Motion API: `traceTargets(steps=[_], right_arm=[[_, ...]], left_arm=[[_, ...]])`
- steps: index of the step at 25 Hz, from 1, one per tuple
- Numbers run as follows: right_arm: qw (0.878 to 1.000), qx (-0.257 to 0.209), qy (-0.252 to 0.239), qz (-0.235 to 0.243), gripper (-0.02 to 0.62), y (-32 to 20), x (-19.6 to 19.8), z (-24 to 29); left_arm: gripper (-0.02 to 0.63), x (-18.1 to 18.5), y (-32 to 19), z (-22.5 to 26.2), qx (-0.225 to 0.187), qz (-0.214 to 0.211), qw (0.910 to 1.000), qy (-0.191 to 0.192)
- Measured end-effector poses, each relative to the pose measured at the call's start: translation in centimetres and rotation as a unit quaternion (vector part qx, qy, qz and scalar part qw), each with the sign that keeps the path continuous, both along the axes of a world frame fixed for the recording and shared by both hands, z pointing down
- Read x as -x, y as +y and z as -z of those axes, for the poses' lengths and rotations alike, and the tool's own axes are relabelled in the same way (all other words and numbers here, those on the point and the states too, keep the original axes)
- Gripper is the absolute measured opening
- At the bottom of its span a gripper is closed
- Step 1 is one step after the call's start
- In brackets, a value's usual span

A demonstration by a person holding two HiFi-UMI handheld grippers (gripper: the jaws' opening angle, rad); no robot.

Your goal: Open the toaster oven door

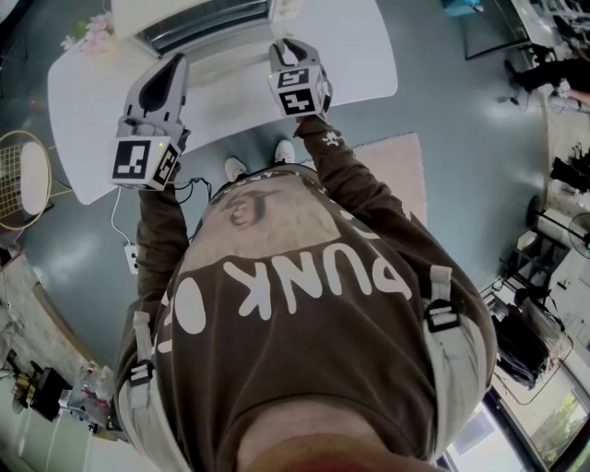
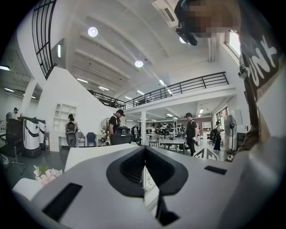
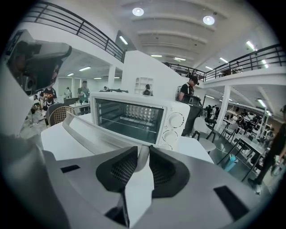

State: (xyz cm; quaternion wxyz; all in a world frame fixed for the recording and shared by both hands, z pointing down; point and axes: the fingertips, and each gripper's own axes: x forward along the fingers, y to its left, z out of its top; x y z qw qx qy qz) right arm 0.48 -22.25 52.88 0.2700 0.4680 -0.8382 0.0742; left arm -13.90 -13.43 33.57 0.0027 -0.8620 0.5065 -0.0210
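On the white table [image 1: 359,55] stands the toaster oven [image 3: 147,118], its door [image 3: 102,136] swung down and open towards the person. The right gripper [image 1: 284,46] reaches to that door, its jaws drawn nearly together on the door handle [image 3: 142,154]. The left gripper [image 2: 144,154] hovers beside it over the table, jaws closed together on nothing.

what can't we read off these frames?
- Right gripper: pale strip between its pads; door edge gripped or merely behind, unclear.
- Oven, head view: mostly cut off by the top edge.
- Dials, right gripper view: markings too small.
- Left gripper: its view faces the hall, shows no oven.
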Motion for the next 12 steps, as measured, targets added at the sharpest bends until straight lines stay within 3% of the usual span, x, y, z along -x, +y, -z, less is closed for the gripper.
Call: traceTargets(steps=[12], right_arm=[[1.000,-0.021,0.014,-0.004,0.095,2.0,-0.9,-2.2]], left_arm=[[0.003,-0.4,0.1,-0.4,0.008,-0.008,0.9999,-0.004]])
